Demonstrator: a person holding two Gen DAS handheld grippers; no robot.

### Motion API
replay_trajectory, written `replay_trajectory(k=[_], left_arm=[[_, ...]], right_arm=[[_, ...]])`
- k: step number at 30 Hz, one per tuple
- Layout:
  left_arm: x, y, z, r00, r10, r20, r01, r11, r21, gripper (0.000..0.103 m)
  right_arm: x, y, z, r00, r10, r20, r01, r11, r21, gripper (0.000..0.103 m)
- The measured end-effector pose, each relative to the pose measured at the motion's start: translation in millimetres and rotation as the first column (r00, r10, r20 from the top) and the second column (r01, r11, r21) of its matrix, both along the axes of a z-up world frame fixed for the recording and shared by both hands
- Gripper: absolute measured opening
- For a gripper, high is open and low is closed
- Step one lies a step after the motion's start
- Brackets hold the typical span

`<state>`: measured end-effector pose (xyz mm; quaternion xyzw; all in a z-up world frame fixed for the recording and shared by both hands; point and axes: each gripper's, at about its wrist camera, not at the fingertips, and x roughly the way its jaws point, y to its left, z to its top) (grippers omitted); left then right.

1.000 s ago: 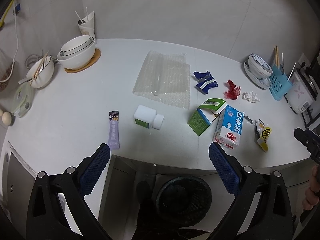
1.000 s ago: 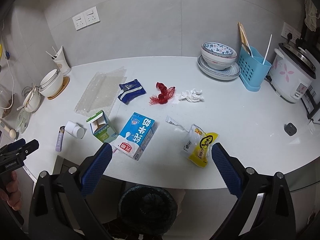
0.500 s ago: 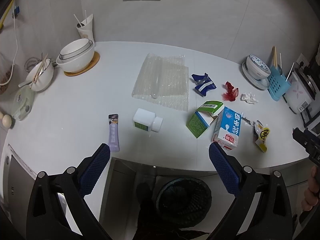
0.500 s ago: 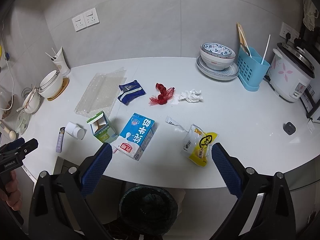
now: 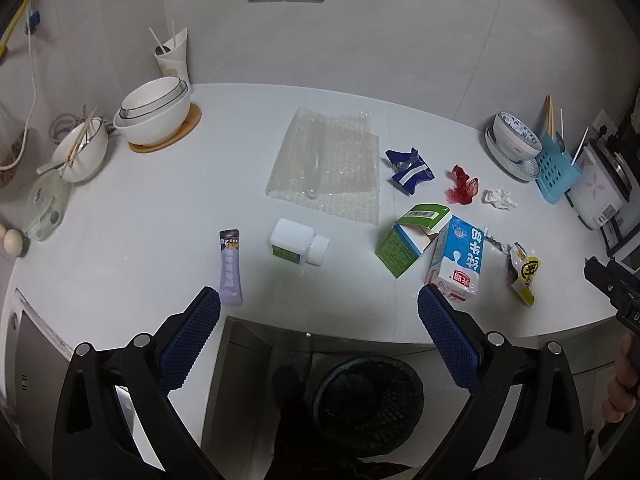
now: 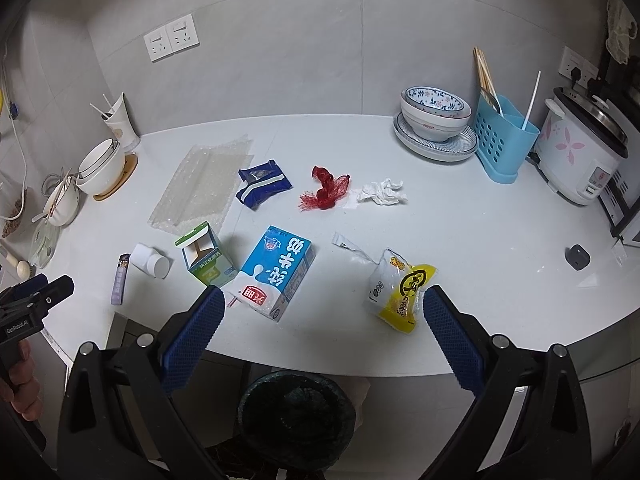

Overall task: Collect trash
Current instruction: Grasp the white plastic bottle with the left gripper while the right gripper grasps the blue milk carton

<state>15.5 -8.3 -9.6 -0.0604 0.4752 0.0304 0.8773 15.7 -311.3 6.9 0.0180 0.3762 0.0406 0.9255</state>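
Right wrist view: both the right gripper (image 6: 318, 322) and left gripper (image 5: 318, 324) are held agape, empty, short of the tabletop (image 6: 480, 220). Milk carton (image 6: 276, 272) overhangs near the edge; a careless nudge could drop it beside the bin (image 6: 296, 408).

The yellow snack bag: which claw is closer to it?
Right. The right claw hovers open at the counter edge, its right finger beside the yellow snack bag. The left claw hangs open farther left, near the purple sachet.

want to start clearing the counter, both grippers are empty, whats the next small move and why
Probably lower the right gripper onto the blue milk carton: its jaws are open, the carton lies nearest the counter edge between its fingers, and the bin sits right below.
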Motion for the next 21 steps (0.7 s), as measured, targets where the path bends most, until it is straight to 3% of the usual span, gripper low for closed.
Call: replay_trajectory(k=[11, 21], left_arm=[[48.5, 18.4, -52.6, 0.997, -0.01, -0.071, 0.011, 1.0, 0.005, 0.097], [94.7, 30.2, -105.3, 0.986, -0.079, -0.147, 0.081, 0.997, 0.006, 0.097]], right_arm=[[49.6, 32.9, -32.7, 0.994, -0.021, -0.11, 0.021, 1.0, -0.004, 0.096], [109.6, 47.9, -75.7, 0.96, -0.111, -0.257, 0.122, 0.992, 0.028, 0.095]])
